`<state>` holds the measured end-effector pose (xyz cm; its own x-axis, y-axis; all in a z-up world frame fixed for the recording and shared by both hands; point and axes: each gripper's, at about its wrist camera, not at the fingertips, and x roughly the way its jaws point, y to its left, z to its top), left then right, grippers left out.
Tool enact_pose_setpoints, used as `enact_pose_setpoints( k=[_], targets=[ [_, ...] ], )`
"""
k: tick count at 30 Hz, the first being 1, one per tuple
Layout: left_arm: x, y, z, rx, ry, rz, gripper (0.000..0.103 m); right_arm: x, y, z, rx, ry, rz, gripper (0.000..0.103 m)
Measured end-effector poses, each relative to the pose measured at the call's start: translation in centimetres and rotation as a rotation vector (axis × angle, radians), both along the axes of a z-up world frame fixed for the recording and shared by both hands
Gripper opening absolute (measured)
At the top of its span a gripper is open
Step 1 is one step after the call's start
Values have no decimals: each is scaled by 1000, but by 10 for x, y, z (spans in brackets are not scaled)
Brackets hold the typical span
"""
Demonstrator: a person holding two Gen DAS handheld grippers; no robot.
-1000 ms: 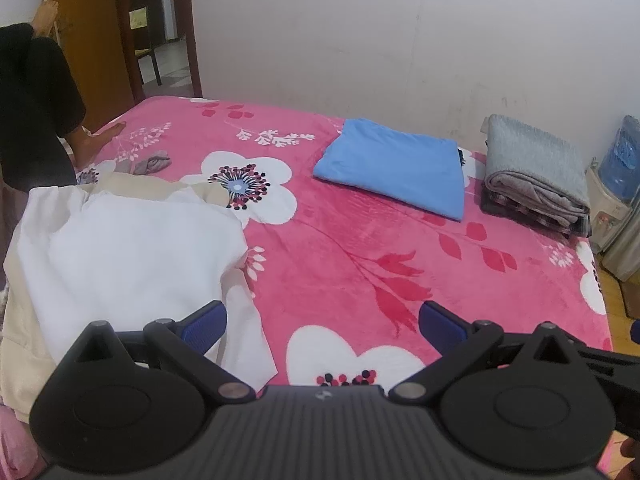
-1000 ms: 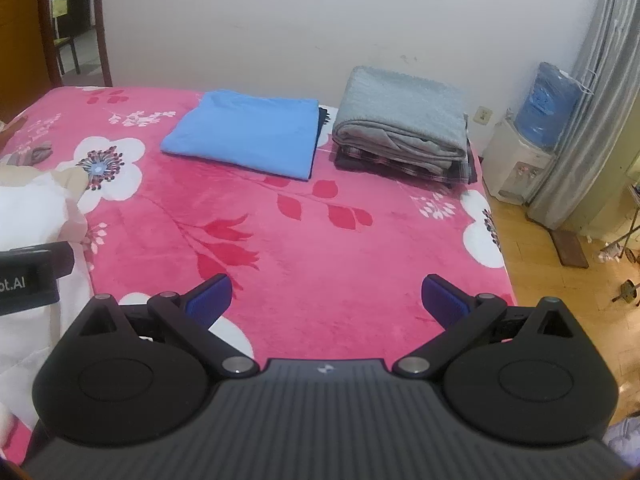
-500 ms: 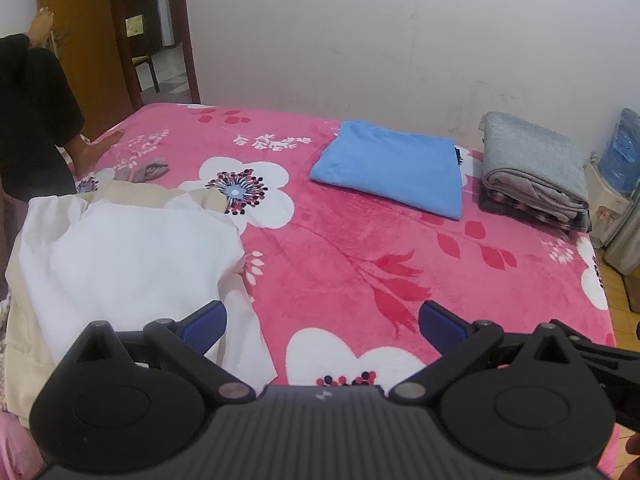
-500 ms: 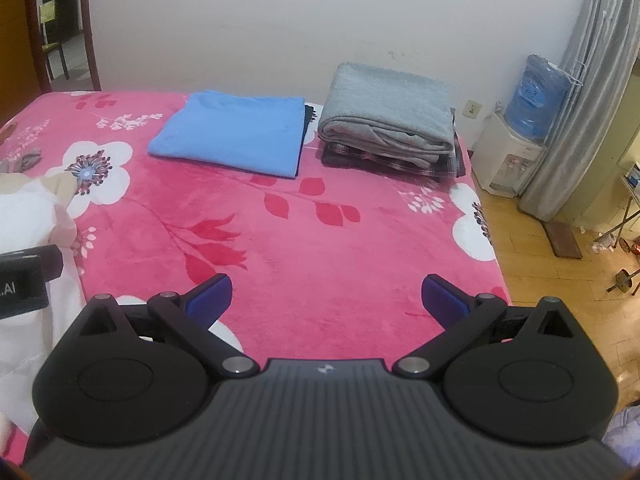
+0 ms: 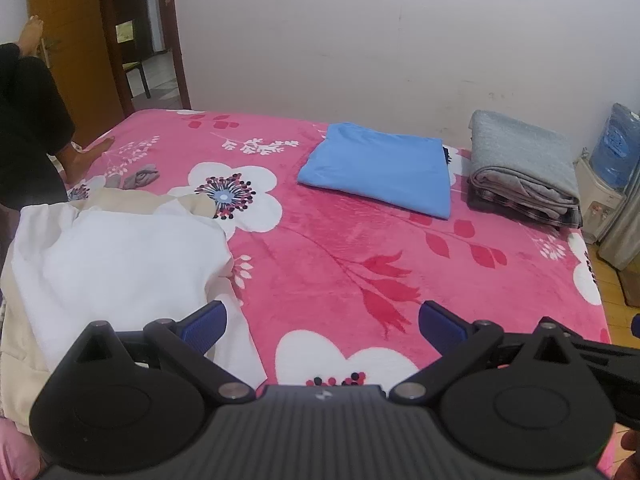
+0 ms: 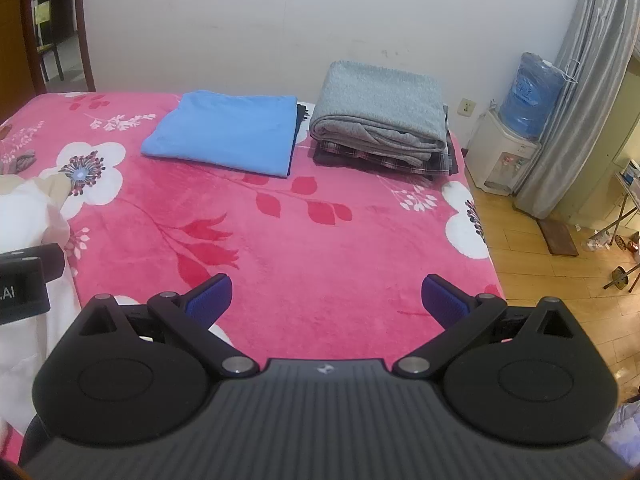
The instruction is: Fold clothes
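white garment just left of both empty, spread tongs, untouched

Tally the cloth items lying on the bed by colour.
Blue: 1, folded
Grey: 2, a folded blanket and a small crumpled piece
Plaid: 1, folded under the blanket
White: 1, unfolded
Cream: 1, under the white
Total: 6

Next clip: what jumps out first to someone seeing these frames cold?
The bright pink floral blanket covering the bed dominates both views. Against the far wall lie a folded blue garment and, to its right, a grey folded stack; a rumpled white garment lies unfolded at the near left. Both tongs, left and right, hang open and empty over the bed.
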<state>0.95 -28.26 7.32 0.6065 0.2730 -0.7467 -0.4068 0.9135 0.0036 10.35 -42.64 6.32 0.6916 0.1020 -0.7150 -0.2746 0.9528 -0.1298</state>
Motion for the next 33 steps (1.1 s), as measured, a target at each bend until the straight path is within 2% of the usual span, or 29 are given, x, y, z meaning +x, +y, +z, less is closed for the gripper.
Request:
enact_pose_setpoints(
  k=[33],
  targets=[
    [-1,-1,-5,0,7,-19,103,5,5,-6,-14,13,0,102]
  ],
)
